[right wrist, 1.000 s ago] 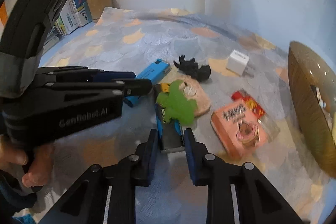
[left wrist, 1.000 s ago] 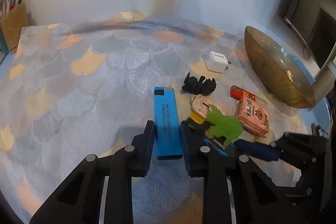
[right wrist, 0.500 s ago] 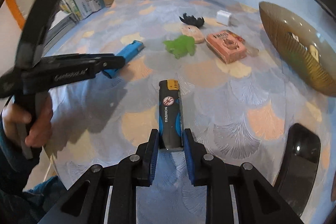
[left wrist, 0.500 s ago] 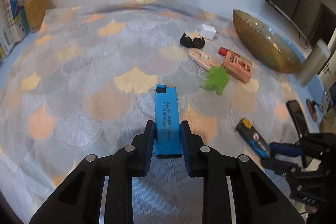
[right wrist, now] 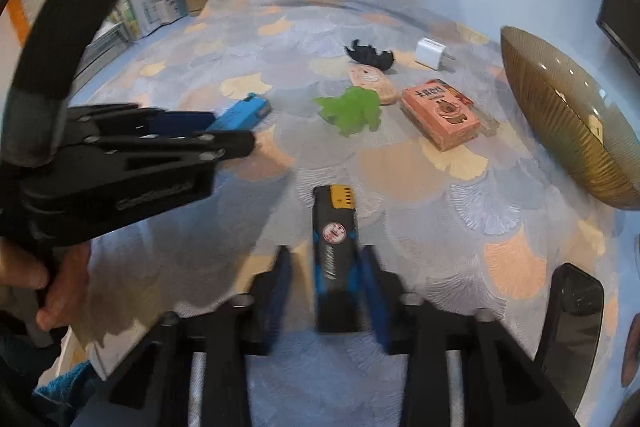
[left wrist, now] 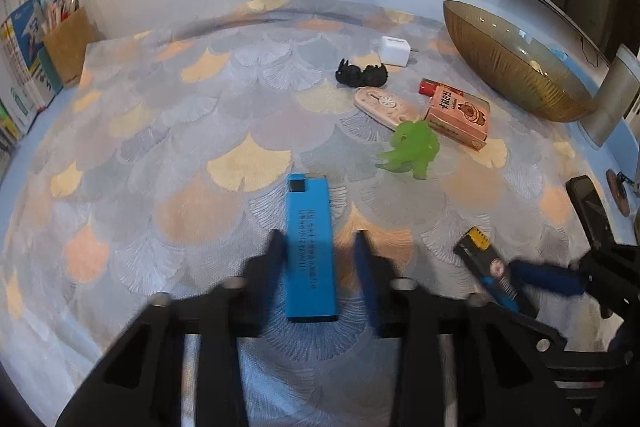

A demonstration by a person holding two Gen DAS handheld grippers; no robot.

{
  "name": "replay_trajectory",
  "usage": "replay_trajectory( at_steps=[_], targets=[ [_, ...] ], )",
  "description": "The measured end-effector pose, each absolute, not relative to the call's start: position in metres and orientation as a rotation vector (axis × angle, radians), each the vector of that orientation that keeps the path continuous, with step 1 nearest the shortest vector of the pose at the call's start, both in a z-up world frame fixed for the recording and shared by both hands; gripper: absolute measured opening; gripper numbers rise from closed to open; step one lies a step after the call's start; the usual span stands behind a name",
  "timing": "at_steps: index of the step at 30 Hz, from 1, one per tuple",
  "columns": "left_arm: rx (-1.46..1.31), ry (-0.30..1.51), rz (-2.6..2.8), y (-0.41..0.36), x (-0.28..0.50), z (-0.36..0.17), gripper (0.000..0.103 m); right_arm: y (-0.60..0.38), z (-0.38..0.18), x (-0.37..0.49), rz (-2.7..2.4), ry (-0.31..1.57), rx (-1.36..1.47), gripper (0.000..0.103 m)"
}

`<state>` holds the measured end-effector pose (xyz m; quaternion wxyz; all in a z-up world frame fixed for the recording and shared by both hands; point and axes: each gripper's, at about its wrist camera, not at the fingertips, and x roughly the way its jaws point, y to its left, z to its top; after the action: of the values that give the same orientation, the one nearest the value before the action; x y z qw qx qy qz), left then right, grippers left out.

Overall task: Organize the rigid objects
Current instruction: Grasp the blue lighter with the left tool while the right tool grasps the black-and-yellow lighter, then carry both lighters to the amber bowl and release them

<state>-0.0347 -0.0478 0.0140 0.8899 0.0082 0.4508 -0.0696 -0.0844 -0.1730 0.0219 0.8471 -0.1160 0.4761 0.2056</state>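
Slim rectangular lighter [left wrist: 310, 247], seemingly plastic.

Soft, even indoor light fills both my views, a little cool. My black fingers [left wrist: 276, 267] smear with motion blur in both views, while the patterned cloth-covered worktop [left wrist: 168, 131] farther off stays fairly sharp. Small glints dot the ribbed golden glass bowl [right wrist: 560, 115]. Fisheye bending curves everything, and the corners go black.

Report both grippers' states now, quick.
Left gripper: open, jaws loosely around the blue lighter, gap visible.
Right gripper: open, jaws loosely around the black lighter, gap visible.
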Motion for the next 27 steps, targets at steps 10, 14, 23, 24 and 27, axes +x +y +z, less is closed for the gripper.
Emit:
replay_trajectory(
  at_steps=[10, 14, 23, 24, 27],
  targets=[
    [-0.097, 0.901, -0.183, -0.04, -0.039, 0.027, 0.021, -0.176, 0.035, -0.098, 0.529, 1.004, -0.188, 0.023],
    [-0.112, 0.844, -0.175, -0.044, -0.039, 0.042, 0.021, -0.201, 0.053, -0.089, 0.485, 0.974, -0.116, 0.023],
    [-0.192, 0.697, -0.23, -0.079, -0.022, 0.087, 0.021, -0.276, 0.113, -0.064, 0.331, 0.848, -0.082, 0.023],
    [-0.19, 0.695, -0.241, -0.087, -0.018, 0.09, 0.021, -0.287, 0.118, -0.061, 0.3, 0.832, -0.078, 0.023],
    [-0.139, 0.68, -0.286, -0.127, 0.003, 0.109, 0.021, -0.314, 0.132, -0.044, 0.261, 0.812, -0.046, 0.023]
  ],
)
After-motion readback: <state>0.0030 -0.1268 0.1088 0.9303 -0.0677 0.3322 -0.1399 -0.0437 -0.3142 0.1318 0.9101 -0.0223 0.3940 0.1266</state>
